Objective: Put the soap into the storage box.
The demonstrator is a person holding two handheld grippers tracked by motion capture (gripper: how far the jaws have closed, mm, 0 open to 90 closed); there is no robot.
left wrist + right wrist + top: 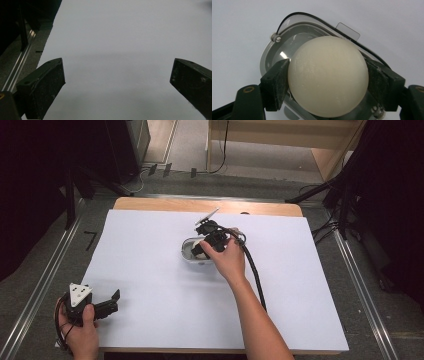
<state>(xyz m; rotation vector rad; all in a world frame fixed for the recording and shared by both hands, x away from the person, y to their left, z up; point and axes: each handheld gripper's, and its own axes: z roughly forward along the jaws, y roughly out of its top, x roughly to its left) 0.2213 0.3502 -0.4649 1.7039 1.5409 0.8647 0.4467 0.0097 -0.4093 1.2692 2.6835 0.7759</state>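
Note:
A cream-white ball (328,95) sits between the black pads of my right gripper (327,75), which touch it on both sides, so the gripper is shut on it. The ball hangs just over a small clear oval container (269,53) with a hinged lid. In the high view that container (186,251) lies near the middle of the white sheet, with my right gripper (202,247) pointing down into it under the person's hand. My left gripper (111,301) rests at the sheet's near left corner. In its own view the left gripper (117,72) stands wide open over bare white surface.
The white sheet (150,270) covers a wooden table (165,203). A black cable (255,275) trails from the right gripper toward the near edge. Metal floor rails (42,280) run along the left side, and dark stands flank the table.

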